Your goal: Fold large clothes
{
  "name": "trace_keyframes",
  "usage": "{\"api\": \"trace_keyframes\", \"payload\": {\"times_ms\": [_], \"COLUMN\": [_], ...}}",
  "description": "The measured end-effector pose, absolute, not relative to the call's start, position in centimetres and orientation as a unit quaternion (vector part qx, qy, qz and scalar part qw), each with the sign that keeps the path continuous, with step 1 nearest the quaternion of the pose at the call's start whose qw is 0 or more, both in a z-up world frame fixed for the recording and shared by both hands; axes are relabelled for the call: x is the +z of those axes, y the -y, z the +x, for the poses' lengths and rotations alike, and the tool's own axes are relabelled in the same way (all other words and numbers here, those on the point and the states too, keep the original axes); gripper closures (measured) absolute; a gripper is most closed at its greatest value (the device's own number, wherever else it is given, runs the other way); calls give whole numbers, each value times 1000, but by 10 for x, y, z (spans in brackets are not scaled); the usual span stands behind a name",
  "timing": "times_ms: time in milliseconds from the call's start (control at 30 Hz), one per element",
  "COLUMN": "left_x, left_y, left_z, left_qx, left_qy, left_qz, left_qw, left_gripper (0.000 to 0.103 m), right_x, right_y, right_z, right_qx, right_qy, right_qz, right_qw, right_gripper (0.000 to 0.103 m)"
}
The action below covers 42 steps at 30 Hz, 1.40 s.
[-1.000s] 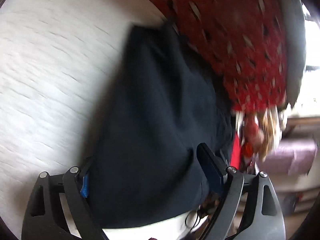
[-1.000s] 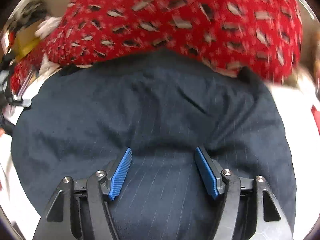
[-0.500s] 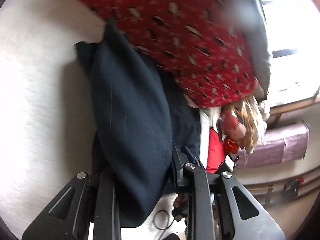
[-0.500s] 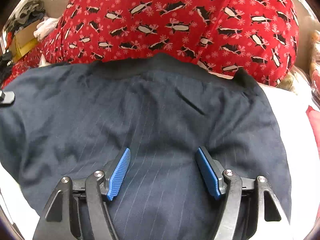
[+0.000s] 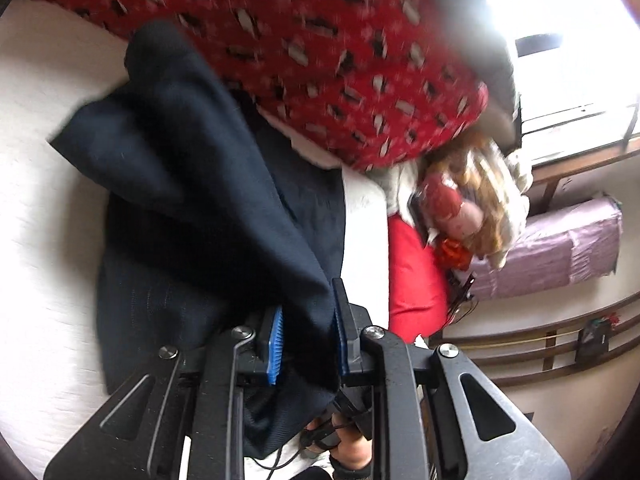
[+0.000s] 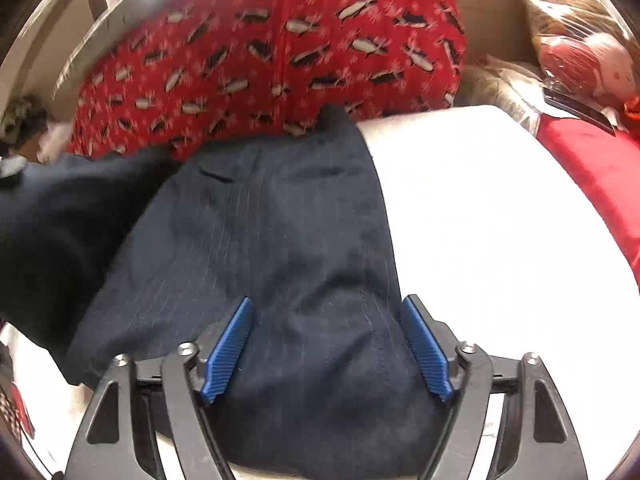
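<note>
The left gripper (image 5: 306,330) has its fingers closed narrowly on a lifted fold of the navy garment (image 5: 192,184), and the cloth bunches between the blue pads (image 5: 276,344). The garment lies on a white surface (image 5: 36,208), its raised flap hanging over the flat layer beneath. Behind it sits a red patterned cloth (image 5: 328,52). To the right are a red cushion (image 5: 412,276) and a doll (image 5: 460,208).

In the right wrist view, the right gripper (image 6: 326,344) has its fingers spread wide over the garment (image 6: 280,240), gripping nothing. The pinstriped cloth lies flat below, with white surface (image 6: 488,216) to its right and the red patterned cloth (image 6: 280,48) beyond.
</note>
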<state>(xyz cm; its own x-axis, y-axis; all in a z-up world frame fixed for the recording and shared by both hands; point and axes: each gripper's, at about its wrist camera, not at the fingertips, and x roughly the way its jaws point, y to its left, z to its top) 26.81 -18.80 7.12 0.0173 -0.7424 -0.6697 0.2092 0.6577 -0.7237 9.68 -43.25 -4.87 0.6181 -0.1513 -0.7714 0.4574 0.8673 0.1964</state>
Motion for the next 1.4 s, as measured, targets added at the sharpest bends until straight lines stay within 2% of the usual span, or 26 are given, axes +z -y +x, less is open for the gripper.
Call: {"api": "trace_keyframes", "payload": {"times_ms": [300,567,833,967,1100,1233,1300,1400], "left_x": [23,44,82,57,6,-5,-4,-5], "left_y": [252,241,166,127,132,142,145,146], "left_z": [254,248,259,277,276,267,266,264], "left_qx": [-338,-347,-335,-250,-241,-253,-262,-270], "left_qy": [-662,-647,-580,-580,-624,-611,-606,-602], "left_qz": [-171,-161,-217,-209,-202,-182,-174,-174], "left_qw": [647,659,710,746,715,728,730,731], "left_gripper": [85,85,66,65,65,65,61,60], "right_x": [-56,-55,-53,-35,5,28,29,20], "right_y": [440,442,447,460,469,441,423,398], "right_z": [86,83,82,82,90,133,155,185], "right_qx": [-157,-148,-141,-156,-107,-39,-18,18], "right_qy": [-373,-361,-363,-369,-310,-336,-355,-384], "right_qz": [216,228,242,273,323,272,231,177], "right_qw": [889,892,889,874,888,901,906,906], "right_gripper": [19,19,19,26,25,25,25,29]}}
